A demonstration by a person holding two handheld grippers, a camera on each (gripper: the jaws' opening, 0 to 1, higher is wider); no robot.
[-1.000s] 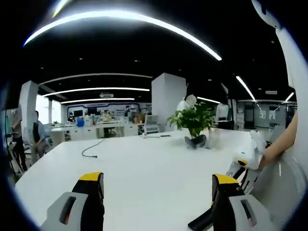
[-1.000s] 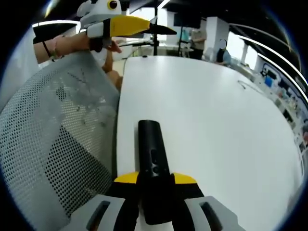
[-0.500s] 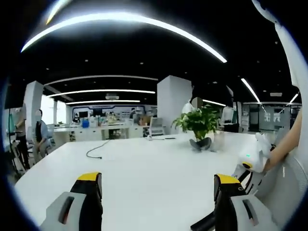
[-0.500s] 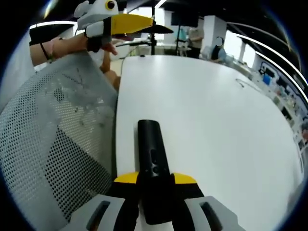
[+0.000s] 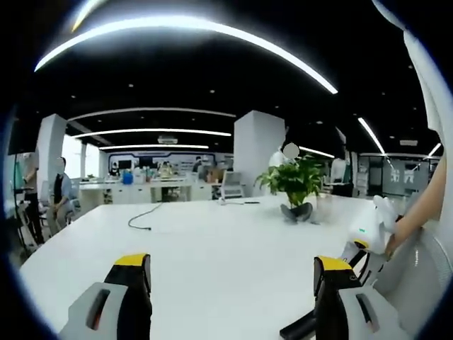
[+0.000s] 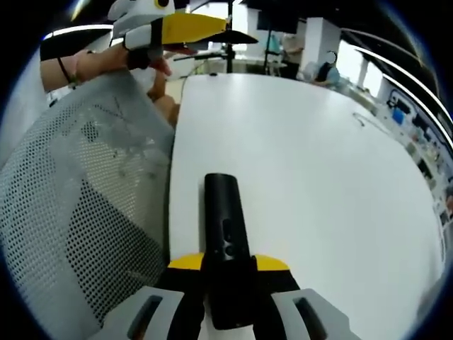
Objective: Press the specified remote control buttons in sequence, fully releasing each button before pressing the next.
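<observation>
White office surface (image 6: 318, 184); right tool (image 6: 228, 273) clamped on black remote (image 6: 225, 241), long axis straight ahead past jaws, buttons up; left tool (image 5: 230, 280) wide open, empty, remote end (image 5: 297, 329) just beside its right jaw, so nearer for pressing.

Right claw (image 6: 228, 273) grips black remote (image 6: 226, 241) (over white table (image 6: 318, 191))
</observation>
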